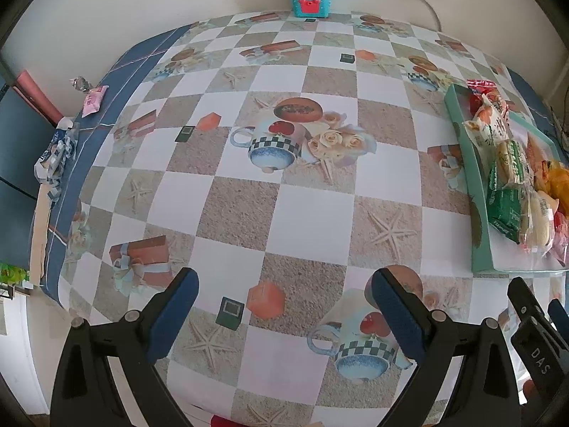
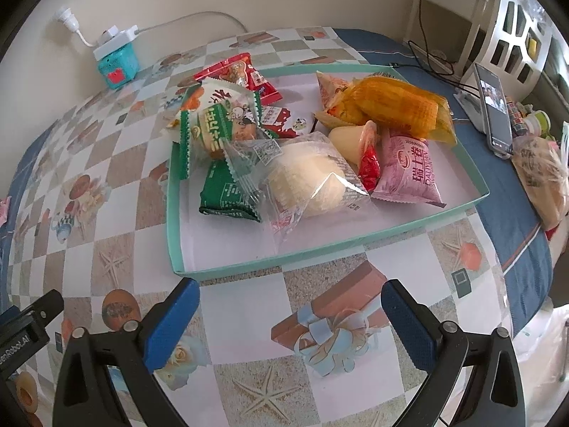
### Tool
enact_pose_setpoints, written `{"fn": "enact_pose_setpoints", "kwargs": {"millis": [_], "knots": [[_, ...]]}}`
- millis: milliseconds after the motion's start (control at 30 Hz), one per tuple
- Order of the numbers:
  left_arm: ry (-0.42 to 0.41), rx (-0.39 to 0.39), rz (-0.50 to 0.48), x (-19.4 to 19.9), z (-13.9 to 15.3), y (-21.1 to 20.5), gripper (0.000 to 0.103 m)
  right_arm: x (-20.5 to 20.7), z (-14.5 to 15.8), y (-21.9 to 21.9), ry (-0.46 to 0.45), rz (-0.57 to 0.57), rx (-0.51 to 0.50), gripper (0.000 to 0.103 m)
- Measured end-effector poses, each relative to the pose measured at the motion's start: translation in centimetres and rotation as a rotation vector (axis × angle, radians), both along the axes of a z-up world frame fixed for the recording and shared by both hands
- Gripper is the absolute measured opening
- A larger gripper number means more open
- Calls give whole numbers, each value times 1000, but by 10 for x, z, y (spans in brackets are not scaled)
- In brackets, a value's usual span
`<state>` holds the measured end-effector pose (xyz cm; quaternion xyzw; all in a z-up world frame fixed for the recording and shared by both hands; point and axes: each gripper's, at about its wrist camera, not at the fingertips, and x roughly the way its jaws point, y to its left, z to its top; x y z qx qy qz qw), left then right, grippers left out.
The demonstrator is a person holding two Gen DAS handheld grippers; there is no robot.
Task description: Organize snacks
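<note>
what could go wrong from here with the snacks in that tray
The snacks are heaped loosely in the shallow tray, so tugging one may drag its neighbours out. The green packet lies under the clear-wrapped bun. One pink packet sits near the far table edge and might be overlooked.

wrist views low over table (image 1: 302, 213), sharing tray (image 2: 320, 249)

teal box (image 2: 117, 66) by wall | power strip (image 2: 115, 37) on top | phone (image 2: 496, 110) propped upright
</note>
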<state>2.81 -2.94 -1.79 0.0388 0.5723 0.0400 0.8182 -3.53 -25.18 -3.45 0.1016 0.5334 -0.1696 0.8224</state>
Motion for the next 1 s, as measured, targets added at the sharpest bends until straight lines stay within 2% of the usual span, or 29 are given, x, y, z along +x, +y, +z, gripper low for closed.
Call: {"fn": "enact_pose_setpoints", "kwargs": {"millis": [1000], "knots": [[25, -30, -26, 7, -6, -3, 98, 11, -5, 3, 11, 32, -25, 103]]}}
